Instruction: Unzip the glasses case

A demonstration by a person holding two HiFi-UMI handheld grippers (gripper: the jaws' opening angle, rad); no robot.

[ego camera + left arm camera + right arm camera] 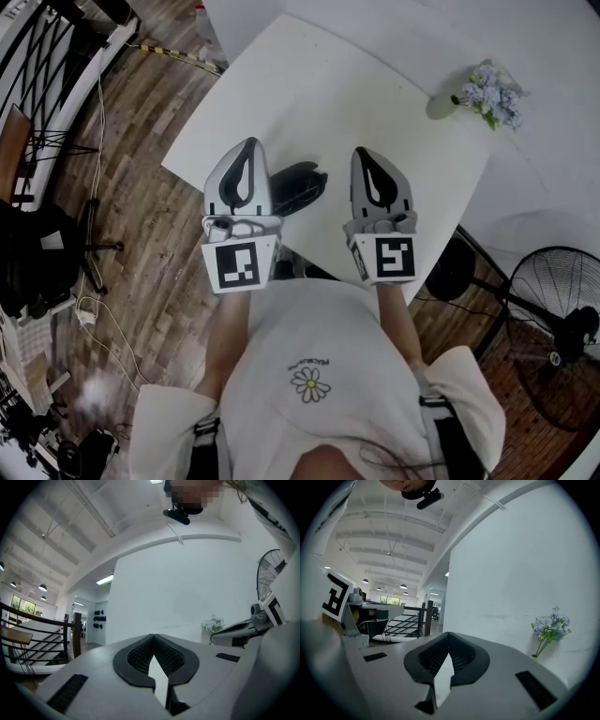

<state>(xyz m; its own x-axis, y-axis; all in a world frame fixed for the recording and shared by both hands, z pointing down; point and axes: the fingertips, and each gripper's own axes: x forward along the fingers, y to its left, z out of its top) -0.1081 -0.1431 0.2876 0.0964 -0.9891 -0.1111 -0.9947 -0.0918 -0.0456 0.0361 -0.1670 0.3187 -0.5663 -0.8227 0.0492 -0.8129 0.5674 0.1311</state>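
Held both forearms straight out from the body, approx. parallel, over the near edge of the white surface (375,103). Kept left gripper (250,142) and right gripper (362,152) side by side but apart, both pointed away from the body and about level, marker cubes turned up toward the head camera. In left gripper view, saw jaws pressed together at the tips, nothing btw. them. Same in right gripper view: tips met, nothing pinched. Saw the dark glasses case (302,186) lying flat on the surface near its front edge, btw. the two grippers, just beside the left one and partly hidden by it. Could not find it in either gripper view. Saw flowers (487,94) at the far right corner, well apart from the case.
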